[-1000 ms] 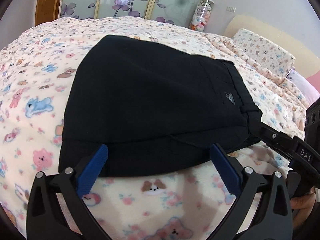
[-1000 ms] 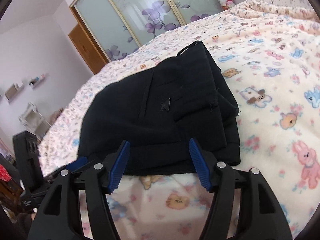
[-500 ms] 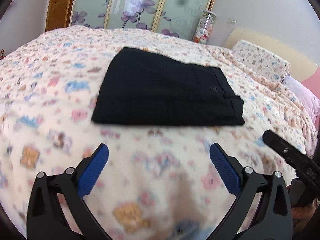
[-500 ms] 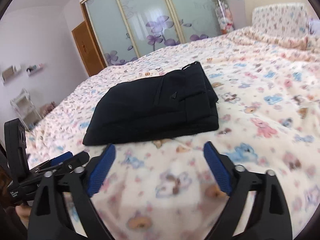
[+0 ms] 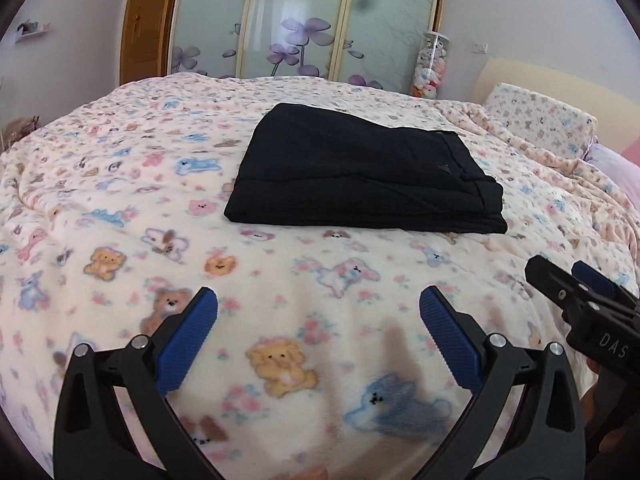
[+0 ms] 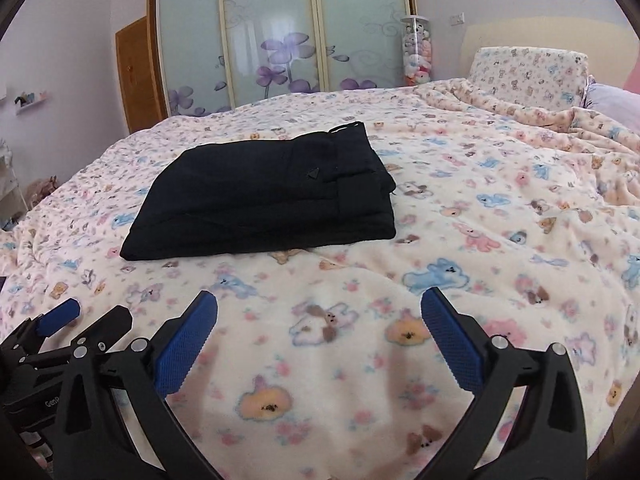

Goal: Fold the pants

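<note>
Black pants (image 5: pixel 360 172) lie folded in a flat rectangle on the bed, waistband to the right; they also show in the right wrist view (image 6: pixel 264 200). My left gripper (image 5: pixel 318 304) is open and empty, held back from the pants above the blanket. My right gripper (image 6: pixel 318 308) is open and empty, also well short of the pants. The right gripper's tip shows at the right edge of the left wrist view (image 5: pixel 576 292); the left gripper shows at the lower left of the right wrist view (image 6: pixel 60 332).
A cream blanket (image 5: pixel 120 216) with bear and bunny prints covers the whole bed. A pillow (image 5: pixel 536 120) and headboard are at the right. Sliding wardrobe doors (image 5: pixel 304 20) with purple flowers and a jar of plush toys (image 5: pixel 430 64) stand behind the bed.
Both grippers have let go of the pants and pulled back toward me. The pants now lie flat and farther away, and both jaws stand wide open.
</note>
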`<state>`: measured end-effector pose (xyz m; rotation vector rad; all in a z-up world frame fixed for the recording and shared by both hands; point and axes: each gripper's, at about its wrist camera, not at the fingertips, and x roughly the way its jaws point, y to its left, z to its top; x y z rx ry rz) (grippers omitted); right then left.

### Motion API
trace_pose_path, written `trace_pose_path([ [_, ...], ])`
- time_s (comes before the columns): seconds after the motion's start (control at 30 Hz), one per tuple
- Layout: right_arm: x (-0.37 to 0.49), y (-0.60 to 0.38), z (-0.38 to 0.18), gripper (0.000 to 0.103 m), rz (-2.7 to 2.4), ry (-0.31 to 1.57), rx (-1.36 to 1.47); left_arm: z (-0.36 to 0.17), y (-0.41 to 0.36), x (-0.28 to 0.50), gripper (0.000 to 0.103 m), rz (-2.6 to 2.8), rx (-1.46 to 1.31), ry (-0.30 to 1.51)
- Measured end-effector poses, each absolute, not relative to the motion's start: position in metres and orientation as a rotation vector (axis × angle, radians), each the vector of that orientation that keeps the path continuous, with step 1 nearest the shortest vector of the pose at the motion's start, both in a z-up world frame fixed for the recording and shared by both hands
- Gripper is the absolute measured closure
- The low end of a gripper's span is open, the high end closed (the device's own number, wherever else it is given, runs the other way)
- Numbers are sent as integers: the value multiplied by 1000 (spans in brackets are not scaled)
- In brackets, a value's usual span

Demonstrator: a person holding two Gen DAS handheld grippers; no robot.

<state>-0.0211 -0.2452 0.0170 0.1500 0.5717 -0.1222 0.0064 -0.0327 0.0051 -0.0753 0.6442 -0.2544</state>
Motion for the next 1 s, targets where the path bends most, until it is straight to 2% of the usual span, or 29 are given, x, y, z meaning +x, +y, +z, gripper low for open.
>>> trace_pose_path([
  [0.63,-23,-228,20,1,-89,544,90,6,-26,4,2,-233,-116,621],
  [1.0,-23,-227,19,1,-98,547,91,1,-36,12,2,-136,-26,661],
])
